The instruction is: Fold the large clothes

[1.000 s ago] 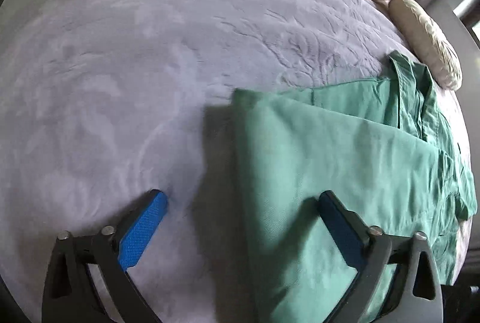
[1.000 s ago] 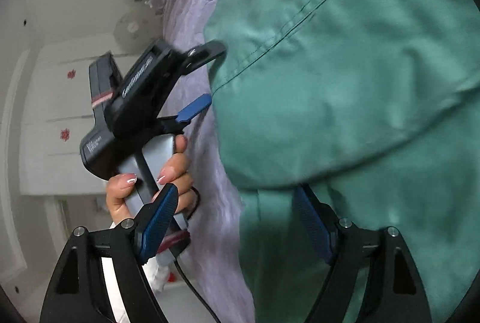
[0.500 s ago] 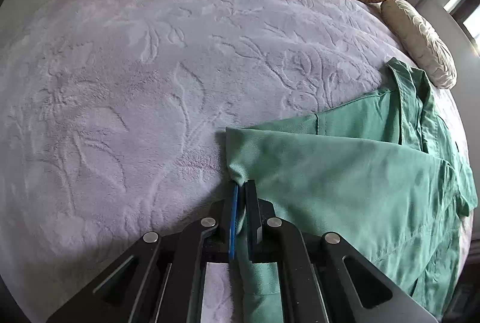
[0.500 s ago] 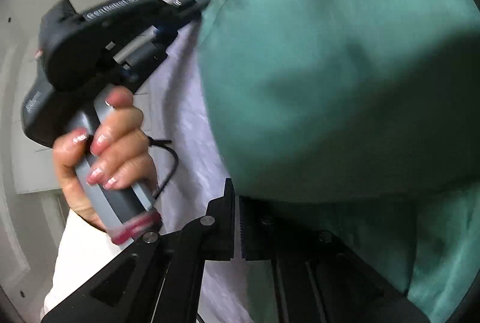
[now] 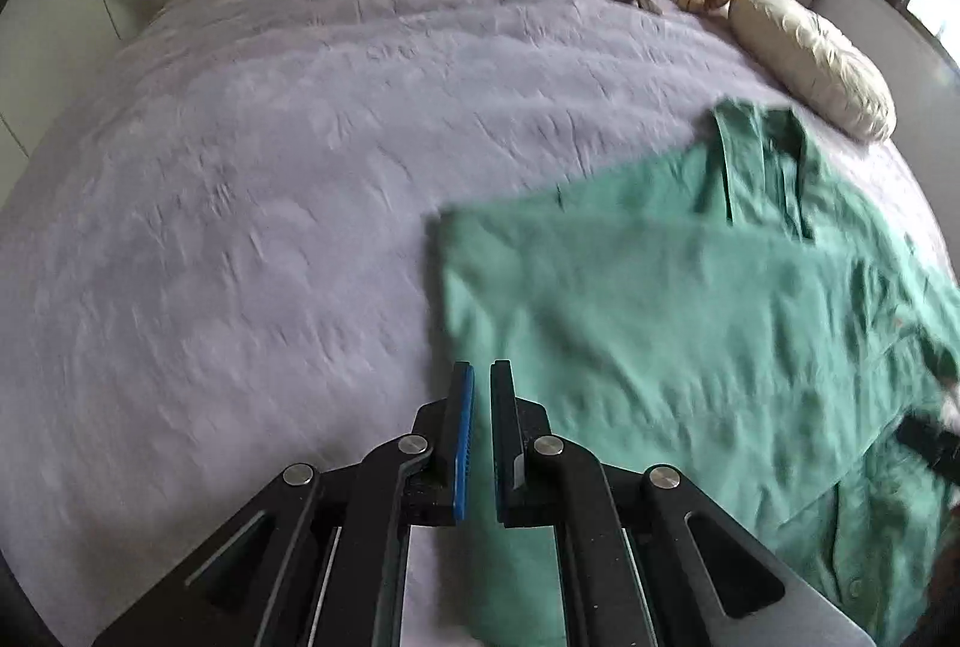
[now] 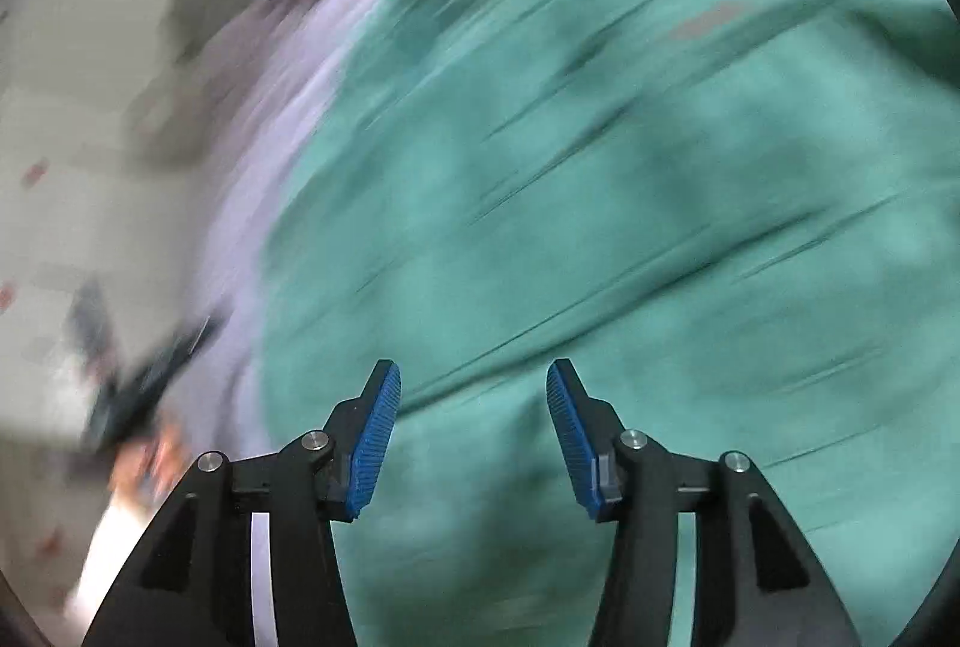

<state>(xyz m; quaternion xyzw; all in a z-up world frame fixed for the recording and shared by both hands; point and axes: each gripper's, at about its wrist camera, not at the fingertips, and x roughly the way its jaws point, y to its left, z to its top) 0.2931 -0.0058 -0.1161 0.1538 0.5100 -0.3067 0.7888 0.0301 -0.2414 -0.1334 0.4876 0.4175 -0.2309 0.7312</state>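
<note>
Left tool (image 5: 482, 377) clenched, nothing between its jaws, poised over the bed (image 5: 270, 167) just beside the shirt's (image 5: 690, 323) left edge; right tool (image 6: 472, 395) released, jaws just been opening, nothing between them, hovering above the shirt (image 6: 600, 167); shirt spread on bed's right side, near a pillow (image 5: 810, 59); right view blurred.

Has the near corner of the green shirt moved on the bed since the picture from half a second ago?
Yes. The green shirt corner now lies further right of the left tongs, judged against the cream pillow; no cloth shows between them.
</note>
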